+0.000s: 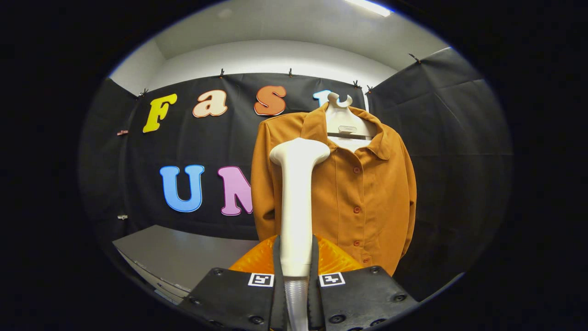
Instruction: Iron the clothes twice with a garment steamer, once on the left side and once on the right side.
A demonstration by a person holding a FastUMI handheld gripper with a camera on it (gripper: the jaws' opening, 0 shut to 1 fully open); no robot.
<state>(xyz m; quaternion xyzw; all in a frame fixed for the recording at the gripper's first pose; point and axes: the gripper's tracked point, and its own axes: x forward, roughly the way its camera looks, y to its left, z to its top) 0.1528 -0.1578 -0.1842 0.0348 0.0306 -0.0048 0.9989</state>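
Gripper (295, 276) clamped on the steamer (296, 202) handle, both fingers pressing its sides. Steamer upright, head just before the shirt (363, 193), left of the buttons. Rigid, smooth plastic, likely top-heavy: best held low on the handle, firmly. Shirt hanging on a hanger (342, 122), soft, light, prone to swinging under pressure.

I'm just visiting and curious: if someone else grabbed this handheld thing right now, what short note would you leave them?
Gripper: shut on the garment steamer, both fingers pressing its handle, head pointing up.
Shirt: orange, buttoned, on a white hanger just beyond the steamer. The steamer head sits in front of the shirt's left part; contact cannot be told.
Done: steamer picked up.
Left: judge both passes, left side and right side, as still to do.
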